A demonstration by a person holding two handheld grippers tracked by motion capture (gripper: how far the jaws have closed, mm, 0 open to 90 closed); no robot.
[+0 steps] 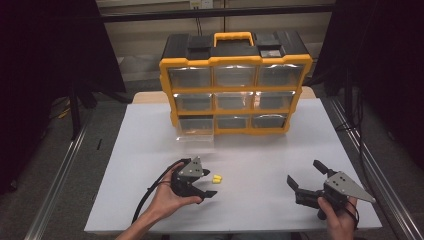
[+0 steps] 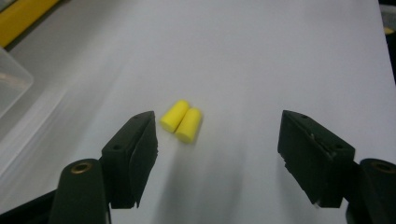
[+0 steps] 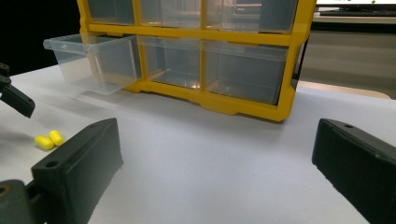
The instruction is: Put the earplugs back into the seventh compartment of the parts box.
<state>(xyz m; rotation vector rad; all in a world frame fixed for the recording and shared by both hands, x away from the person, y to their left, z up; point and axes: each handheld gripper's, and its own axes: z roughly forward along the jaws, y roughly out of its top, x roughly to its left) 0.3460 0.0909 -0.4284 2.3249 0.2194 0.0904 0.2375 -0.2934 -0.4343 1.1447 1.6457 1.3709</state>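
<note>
White tabletop (image 1: 260, 150), yellow-and-black drawer cabinet (image 1: 235, 82) at twelve o'clock with clear lower-left drawer (image 1: 195, 131) pulled out, two small yellow foam cylinders (image 1: 217, 179) touching side by side near six o'clock, left gripper (image 1: 207, 186) jaws partly apart beside them, untouched, right gripper (image 1: 305, 181) at four o'clock, jaws wide, empty.

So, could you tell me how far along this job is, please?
Done: the bottom-left drawer of the organiser is pulled out. In hand: the left gripper, jaws open, is at the two yellow earplugs, not gripping. Left: probably grasping them and dropping them in the drawer.
</note>
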